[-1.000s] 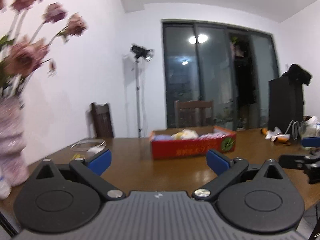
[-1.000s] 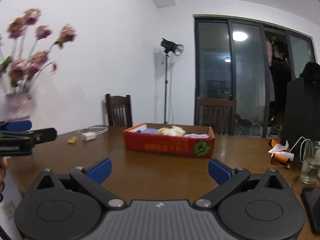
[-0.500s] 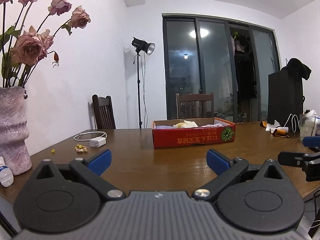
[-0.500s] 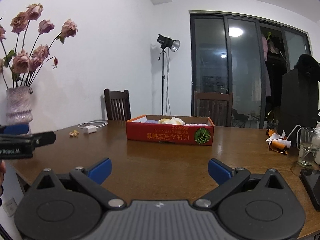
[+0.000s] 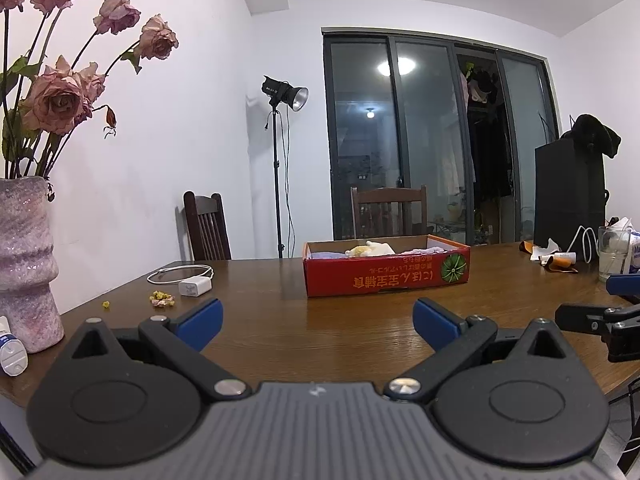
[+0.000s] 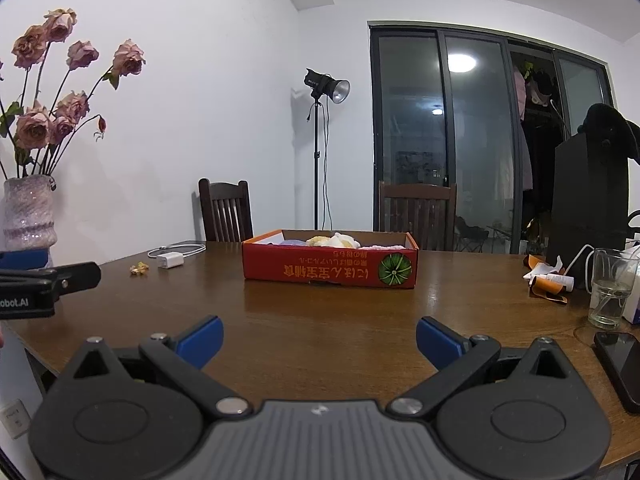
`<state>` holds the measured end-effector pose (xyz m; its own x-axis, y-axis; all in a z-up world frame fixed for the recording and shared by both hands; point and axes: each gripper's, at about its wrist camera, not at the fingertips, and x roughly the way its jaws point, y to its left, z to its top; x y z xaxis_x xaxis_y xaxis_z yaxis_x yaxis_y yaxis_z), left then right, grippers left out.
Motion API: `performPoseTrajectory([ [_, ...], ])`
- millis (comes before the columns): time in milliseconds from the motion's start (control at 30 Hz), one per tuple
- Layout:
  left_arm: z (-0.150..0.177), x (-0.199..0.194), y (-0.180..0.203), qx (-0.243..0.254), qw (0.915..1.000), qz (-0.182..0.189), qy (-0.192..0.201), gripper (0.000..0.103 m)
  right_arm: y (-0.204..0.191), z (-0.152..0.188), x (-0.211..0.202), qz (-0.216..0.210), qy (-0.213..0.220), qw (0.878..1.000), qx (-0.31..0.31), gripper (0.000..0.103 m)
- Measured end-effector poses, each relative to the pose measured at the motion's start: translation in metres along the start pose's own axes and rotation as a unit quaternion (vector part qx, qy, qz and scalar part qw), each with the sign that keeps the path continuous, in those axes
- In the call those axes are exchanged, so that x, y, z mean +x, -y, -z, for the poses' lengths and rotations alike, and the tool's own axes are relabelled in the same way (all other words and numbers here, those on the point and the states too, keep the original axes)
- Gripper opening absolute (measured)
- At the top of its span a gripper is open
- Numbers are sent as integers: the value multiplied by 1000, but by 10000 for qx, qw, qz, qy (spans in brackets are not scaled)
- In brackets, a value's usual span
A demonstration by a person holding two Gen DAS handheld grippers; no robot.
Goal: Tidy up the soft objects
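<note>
A shallow red cardboard box point(image 5: 386, 274) point(image 6: 330, 268) stands mid-table on the brown wooden table point(image 5: 340, 328). Soft items lie inside it: a yellow-white plush point(image 5: 370, 249) point(image 6: 334, 241), a lilac cloth point(image 6: 292, 243) and a pink cloth point(image 6: 382, 246). My left gripper point(image 5: 318, 316) is open near the front edge, well short of the box, with nothing between its blue fingers. My right gripper point(image 6: 319, 336) is likewise open and empty, facing the box from a distance. Each gripper shows at the edge of the other's view.
A pink vase point(image 5: 24, 264) of dried roses stands at the left edge, a small tube point(image 5: 12, 350) beside it. A white charger point(image 5: 195, 286) with cable and crumbs point(image 5: 161, 299) lie left. At right: a glass point(image 6: 610, 288), a phone point(image 6: 620, 364), orange wrappers point(image 6: 548, 280). Chairs stand behind the table.
Both views have steadied from blur and tilted up slightly. The grippers stay open; nothing on the table has moved.
</note>
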<state>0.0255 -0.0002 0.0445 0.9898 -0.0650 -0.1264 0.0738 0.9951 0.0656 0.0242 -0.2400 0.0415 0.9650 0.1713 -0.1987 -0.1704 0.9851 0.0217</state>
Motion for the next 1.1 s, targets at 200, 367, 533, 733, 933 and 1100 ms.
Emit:
performPoseTrajectory([
  [200,-1,2,-1,-16,9999,75,-83,103,-1,-1,0,-3,-1,10000,-1,103],
  [367,-2,3,-3,4,9999,85,-73,103,2,-2,-2,0,57,10000,55,103],
  [533,-2,3,-2,61,9999,109,-57,103,4,-2,-1,6,43,10000,59,103],
  [733,-2,3,-2,86,9999,102,-31,103,1,-3,-2,22,60,10000,-9,103],
  [933,-3,2,-2,77,9999,108,-22,103,2,-3,-2,18,64,10000,-20,103],
  [1100,-3,2,-1,92,9999,76,-6,103,1,-4,-5,43,109,9999,-16,103],
])
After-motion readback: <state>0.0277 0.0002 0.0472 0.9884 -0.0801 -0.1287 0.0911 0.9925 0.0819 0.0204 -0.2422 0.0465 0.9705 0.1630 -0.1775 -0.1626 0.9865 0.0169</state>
